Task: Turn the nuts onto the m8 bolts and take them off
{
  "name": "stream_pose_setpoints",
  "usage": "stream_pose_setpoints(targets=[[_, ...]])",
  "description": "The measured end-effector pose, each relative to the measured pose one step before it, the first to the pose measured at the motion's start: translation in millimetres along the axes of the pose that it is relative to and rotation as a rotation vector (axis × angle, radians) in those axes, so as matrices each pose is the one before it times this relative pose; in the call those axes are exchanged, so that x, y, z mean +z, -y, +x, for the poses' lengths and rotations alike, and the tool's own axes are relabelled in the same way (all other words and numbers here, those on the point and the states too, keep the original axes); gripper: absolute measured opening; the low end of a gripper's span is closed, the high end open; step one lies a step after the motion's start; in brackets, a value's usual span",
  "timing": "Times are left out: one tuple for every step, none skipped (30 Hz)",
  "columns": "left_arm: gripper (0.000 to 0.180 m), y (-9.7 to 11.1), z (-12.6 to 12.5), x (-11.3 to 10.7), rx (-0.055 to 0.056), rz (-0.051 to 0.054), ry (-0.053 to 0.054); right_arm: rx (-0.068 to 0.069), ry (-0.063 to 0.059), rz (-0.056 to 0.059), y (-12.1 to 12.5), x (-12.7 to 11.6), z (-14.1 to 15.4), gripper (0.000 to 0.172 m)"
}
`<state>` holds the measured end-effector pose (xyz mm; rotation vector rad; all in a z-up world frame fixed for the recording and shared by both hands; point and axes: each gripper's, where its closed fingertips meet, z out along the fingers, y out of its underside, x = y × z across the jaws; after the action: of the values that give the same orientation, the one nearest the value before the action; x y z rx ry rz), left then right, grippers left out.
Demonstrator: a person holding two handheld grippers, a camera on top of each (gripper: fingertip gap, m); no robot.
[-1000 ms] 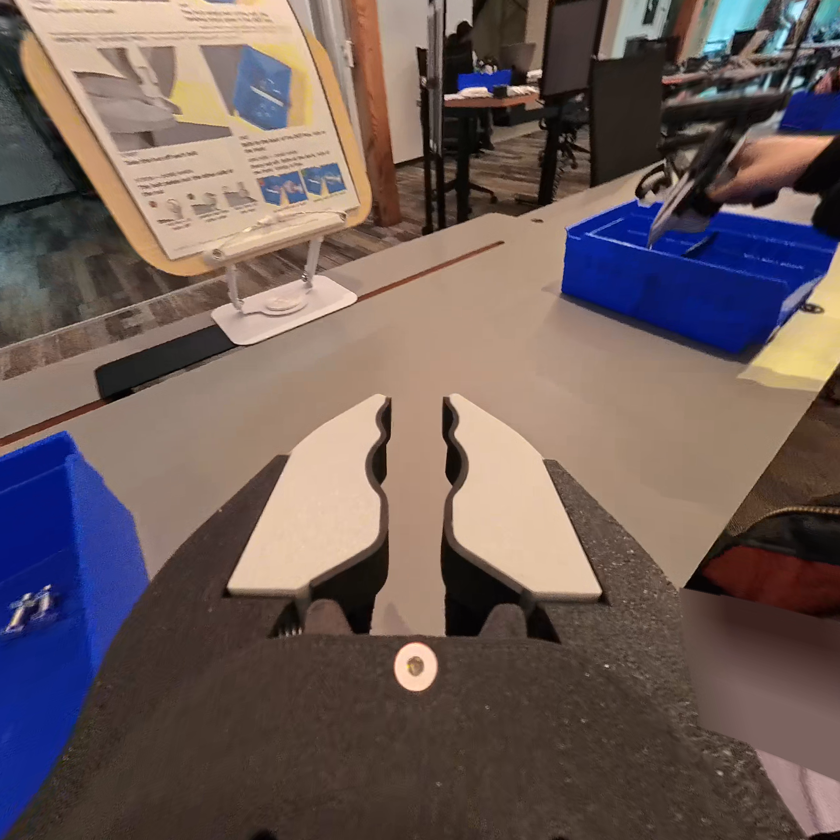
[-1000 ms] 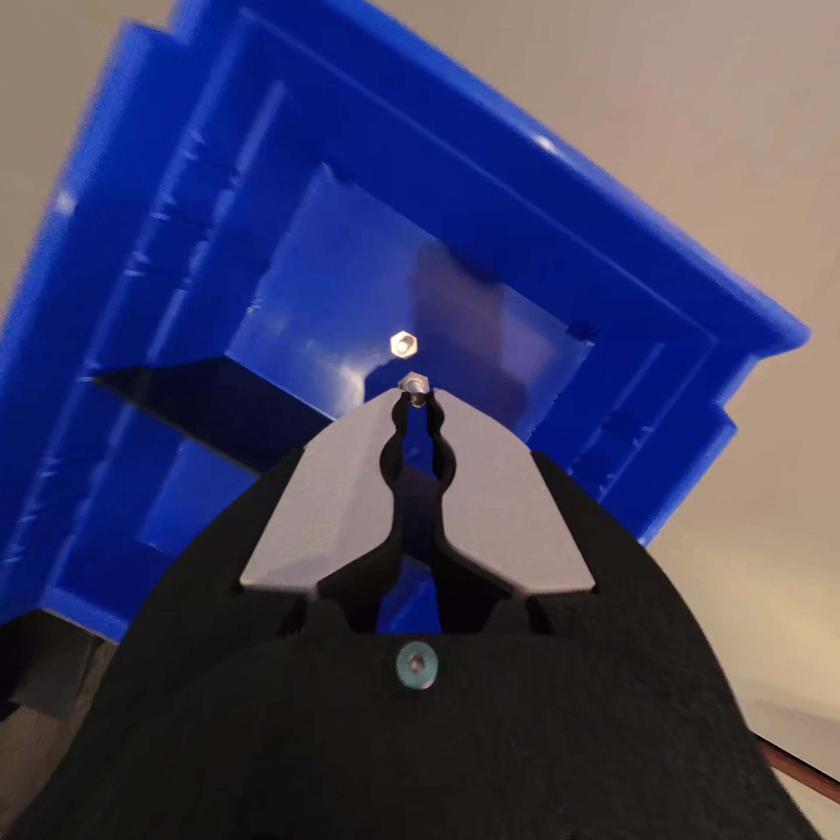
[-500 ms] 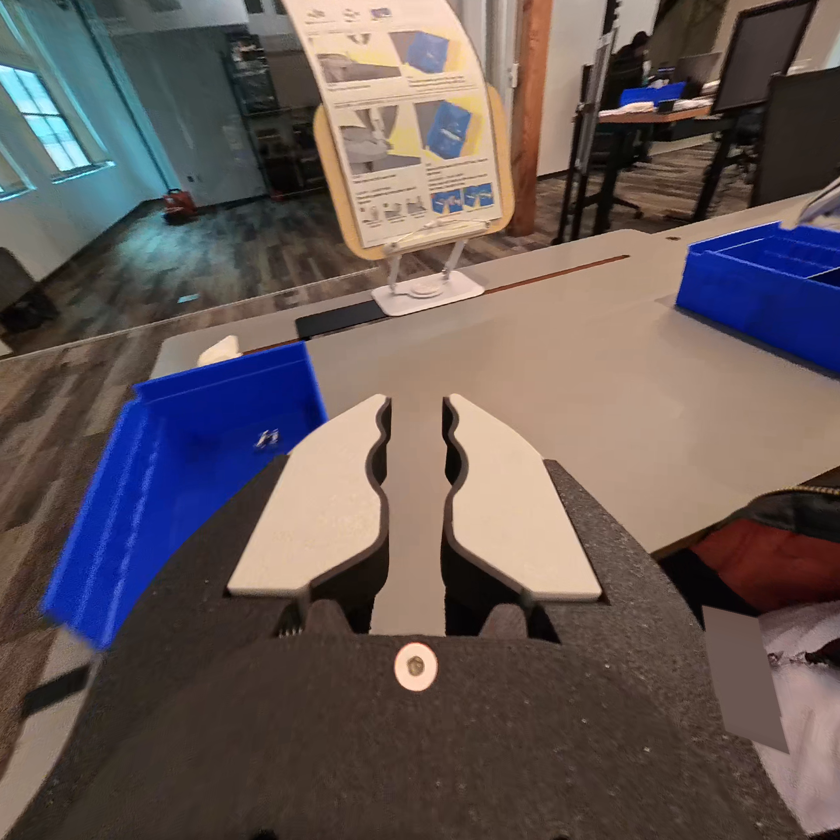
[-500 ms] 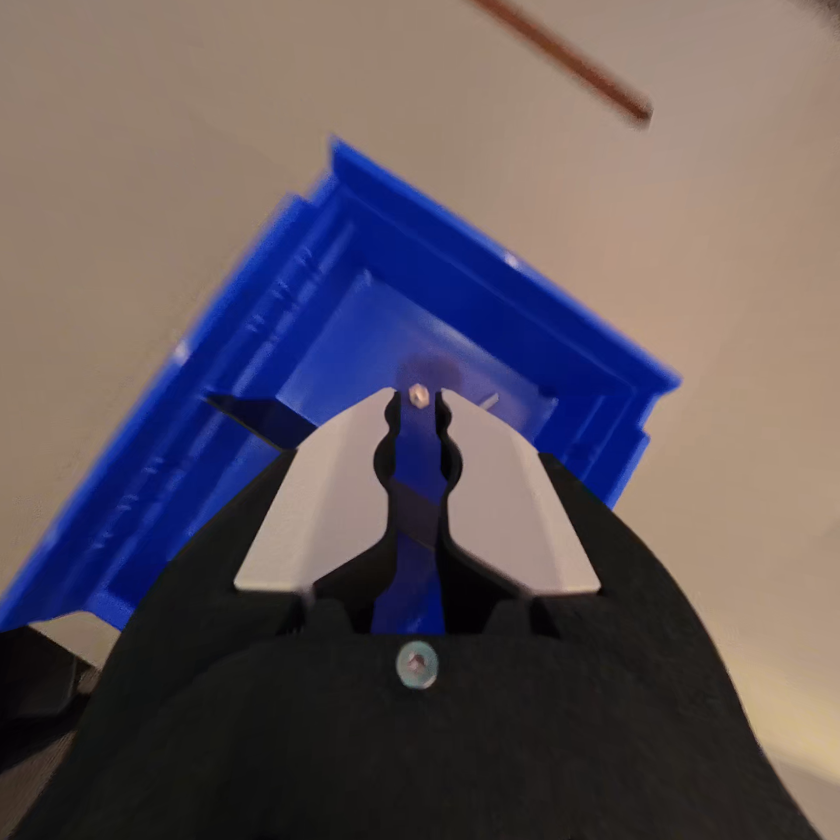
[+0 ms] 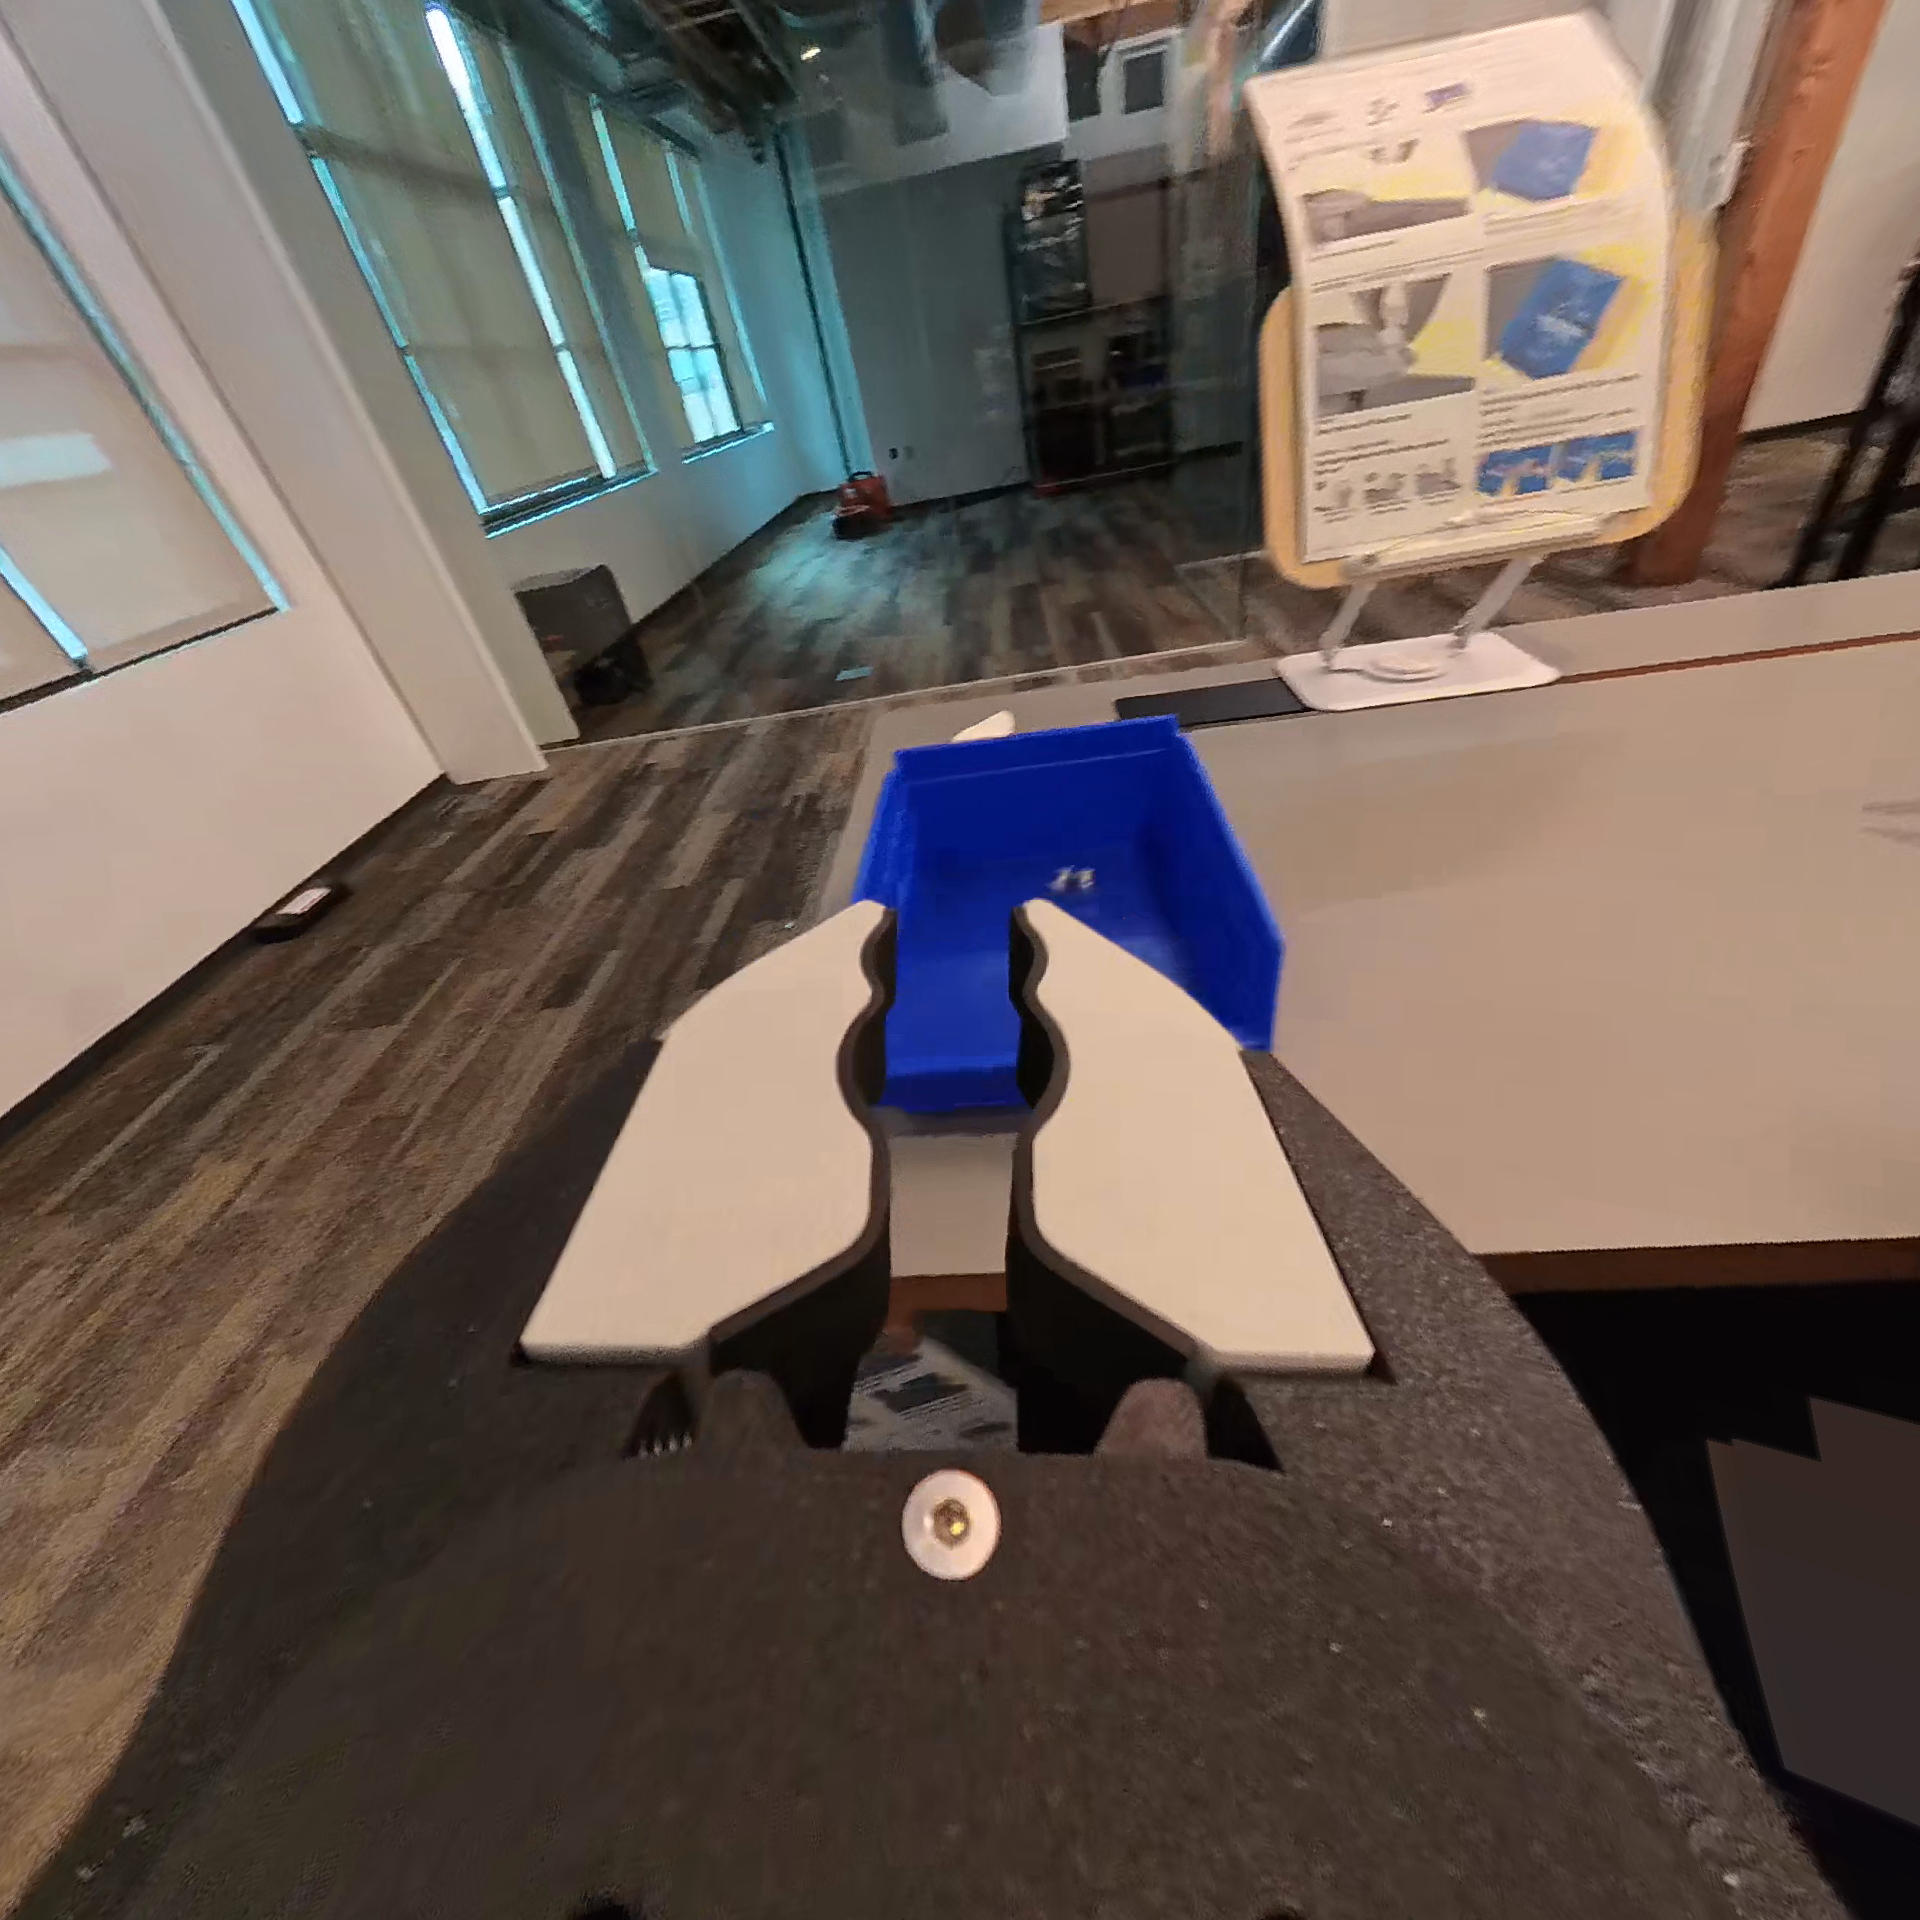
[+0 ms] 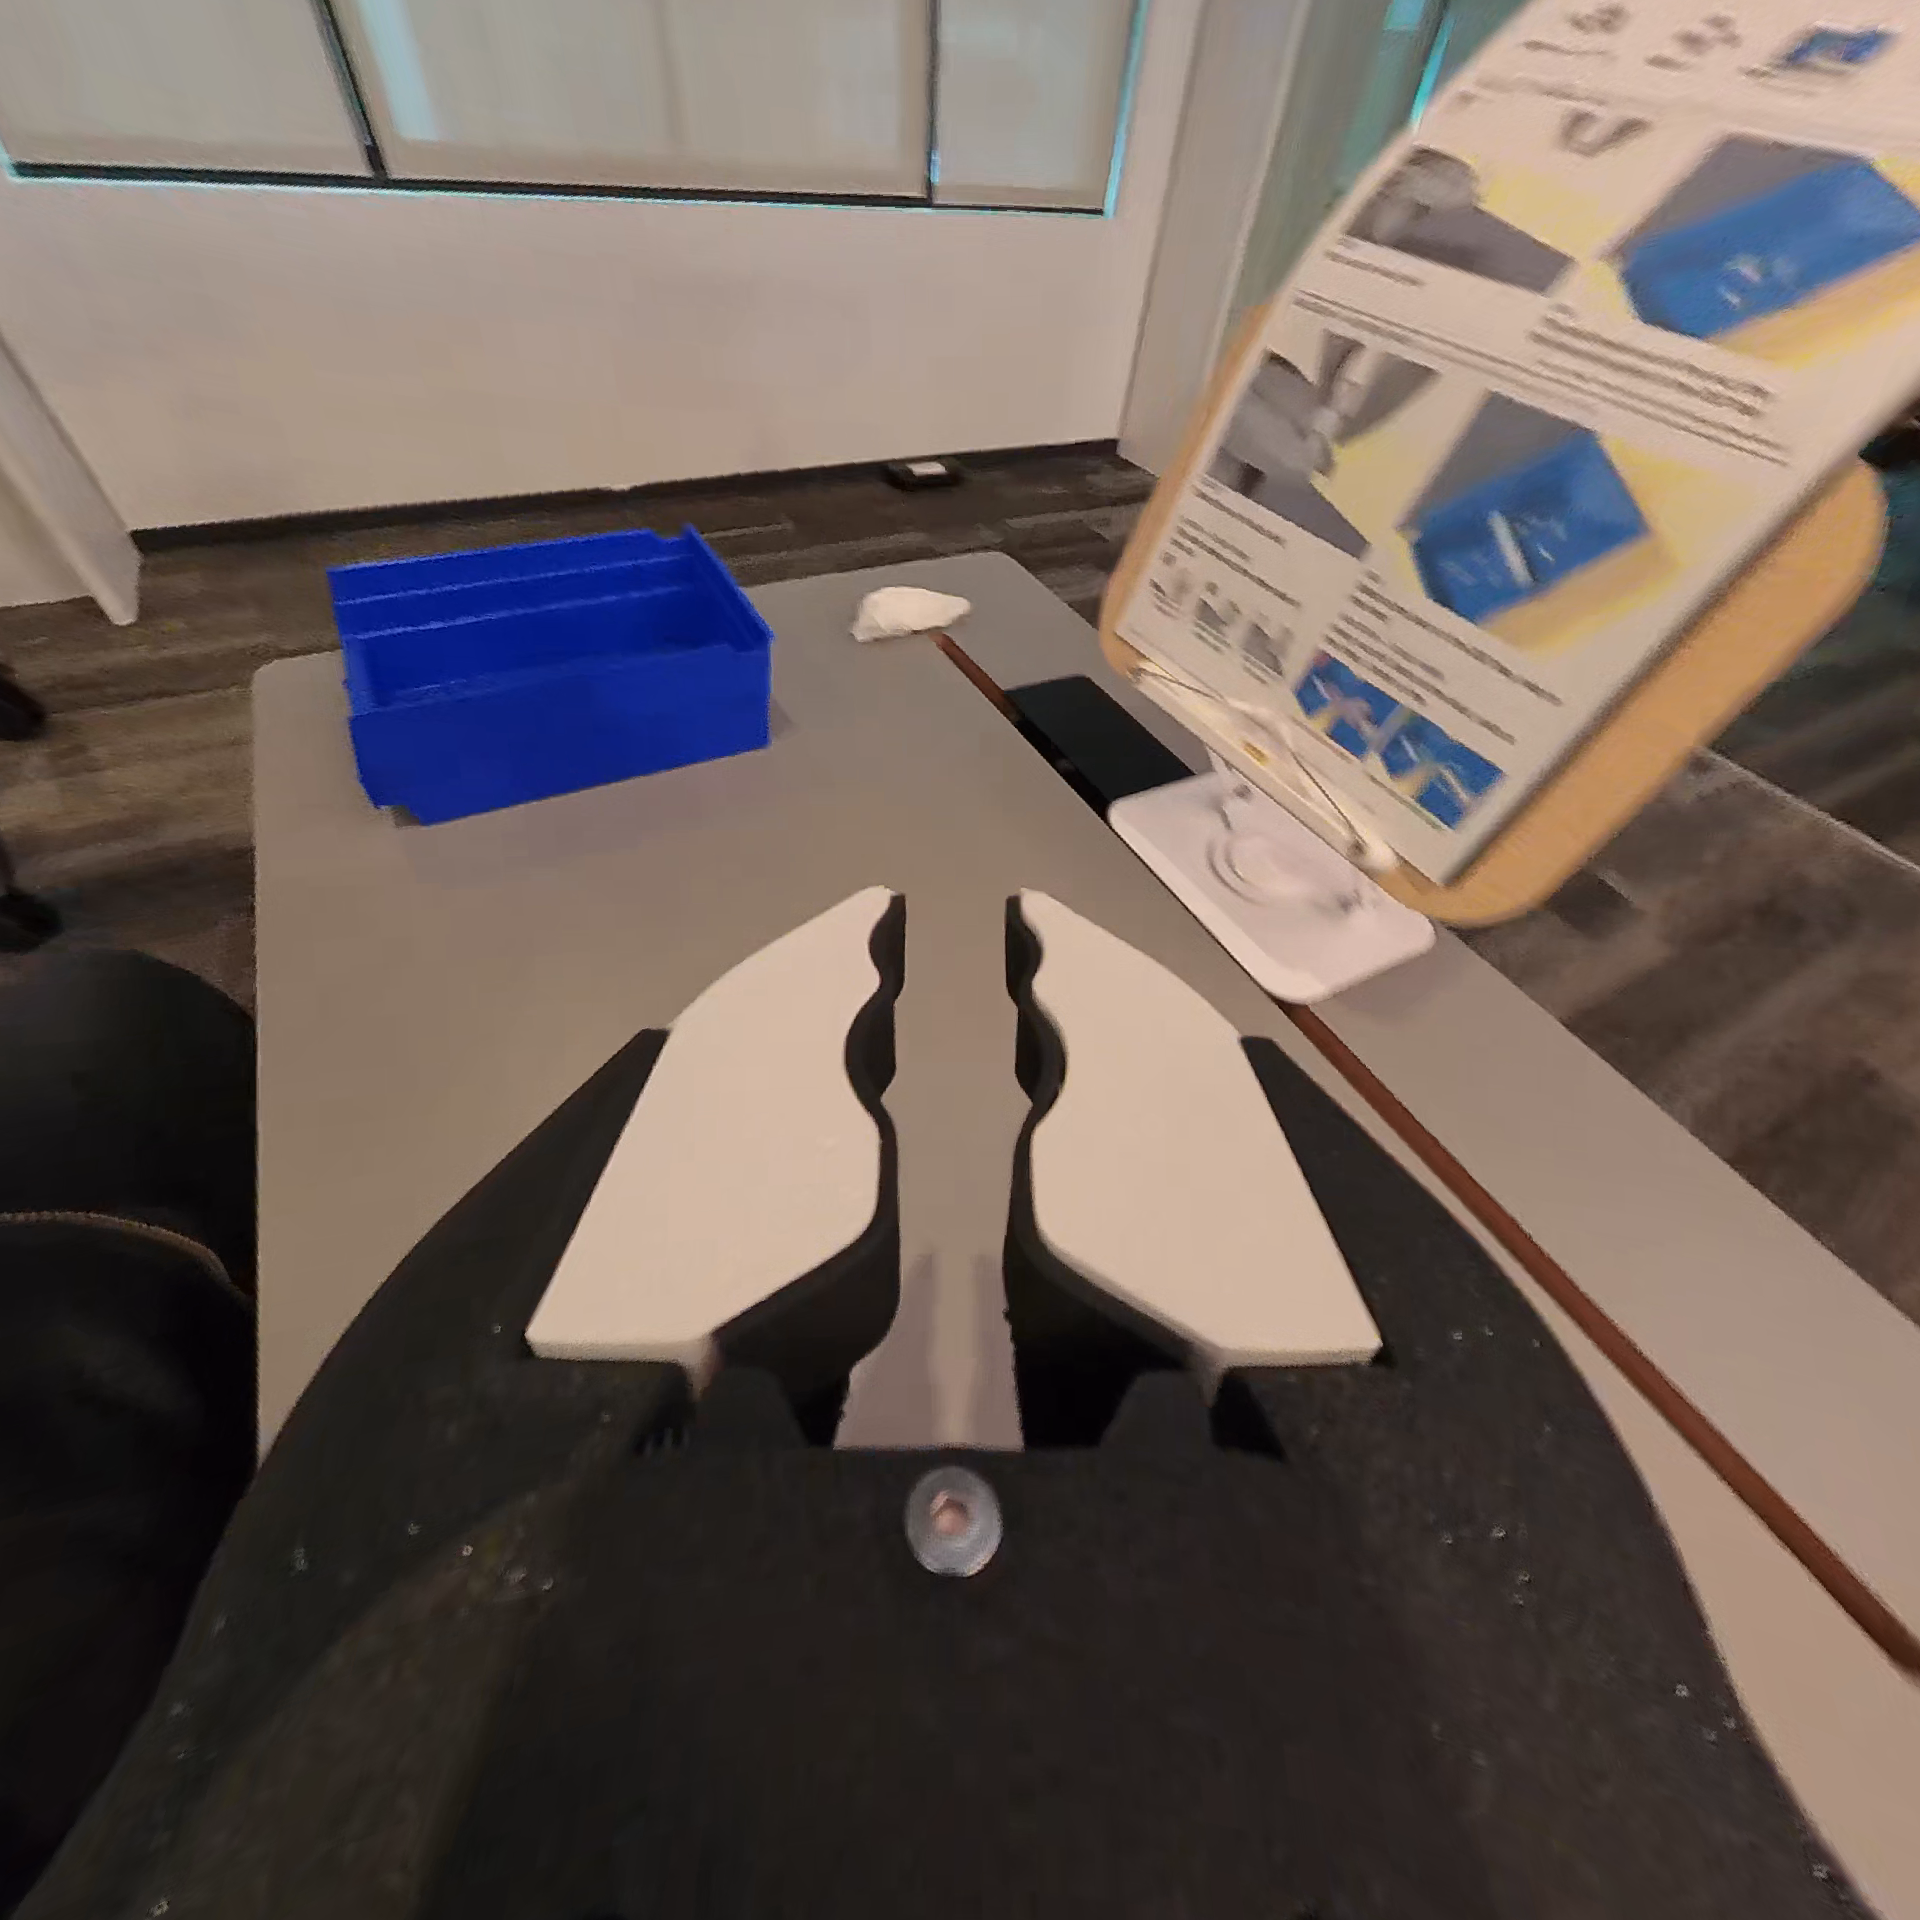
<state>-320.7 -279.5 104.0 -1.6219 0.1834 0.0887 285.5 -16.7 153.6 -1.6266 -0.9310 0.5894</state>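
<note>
Bolts [image 5: 1073,880] in blue bin [image 5: 1226,914], just beyond open left tongs [image 5: 951,914]

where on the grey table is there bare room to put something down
The widest bare patch of the table lies between the blue bin and the open right gripper. The far edge is crowded: white wad, black slot cover and the instruction board's stand. The bin floor holds small metal parts.

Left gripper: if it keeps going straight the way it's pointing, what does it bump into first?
Probably the blue bin. The left gripper is open, holds nothing, and points right at the bin's near wall, with small metal parts inside. Depth is hard to judge; it might pass just over the rim.
</note>
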Motion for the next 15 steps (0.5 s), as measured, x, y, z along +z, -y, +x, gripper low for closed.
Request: stream_pose_setpoints(targets=[[0.020,-9.39,-14.85,1.44,0.0031,-0.0127,0.0321,-0.0244,0.0117,0.0051,7.69,15.46,-9.76,0.017],[0.020,-10.80,-15.99,2.53,0.0033,-0.0139,0.0331,-0.0284,0.0034,0.0029,7.43,16.30,-8.38,0.017],[0.020,-12.07,-16.17,3.86,-0.0013,-0.0151,0.0274,-0.0322,0.0006,0.0034,7.69,17.21,-7.80,0.016],[0.021,-12.69,-16.51,4.76,-0.0053,-0.0142,0.0228,-0.0342,-0.0016,0.0076,8.18,18.22,-7.22,0.016],[0.021,-12.63,-17.73,5.53,-0.0096,-0.0095,0.0227,-0.0334,-0.0075,0.0105,8.55,19.53,-5.94,0.016],[0.021,-11.88,-18.68,6.25,-0.0138,-0.0014,0.0204,-0.0304,-0.0098,0.0074,8.25,20.92,-5.03,0.017],[0.021,-11.10,-18.83,6.97,-0.0173,0.0067,0.0141,-0.0265,-0.0083,0.0081,8.83,21.86,-4.97,0.018],[0.021,-10.15,-19.17,7.60,-0.0201,0.0129,0.0104,-0.0164,-0.0018,0.0152,9.99,22.72,-5.61,0.022],[0.020,-10.13,-19.40,8.06,-0.0146,0.0122,0.0063,-0.0058,0.0053,0.0192,10.99,23.45,-6.19,0.023],[0.020,-10.53,-20.01,8.14,-0.0046,0.0032,0.0065,-0.0066,0.0062,0.0188,11.55,23.91,-6.34,0.023],[0.020,-10.73,-22.15,7.81,0.0007,-0.0092,0.0206,-0.0198,0.0048,0.0120,11.49,24.08,-6.78,0.023],[0.020,-10.06,-22.17,7.98,0.0025,-0.0185,0.0250,-0.0378,0.0003,0.0042,11.10,23.33,-7.03,0.021],[0.020,-8.82,-18.77,8.30,0.0035,-0.0222,0.0124,-0.0474,-0.0106,0.0068,11.33,22.86,-6.43,0.015],[0.020,-6.20,-16.15,8.14,0.0005,-0.0178,0.0056,-0.0469,-0.0165,0.0174,11.63,22.33,-6.53,0.015],[0.020,-3.39,-13.88,7.38,-0.0029,-0.0091,0.0018,-0.0403,-0.0157,0.0247,10.65,21.63,-6.78,0.015]])
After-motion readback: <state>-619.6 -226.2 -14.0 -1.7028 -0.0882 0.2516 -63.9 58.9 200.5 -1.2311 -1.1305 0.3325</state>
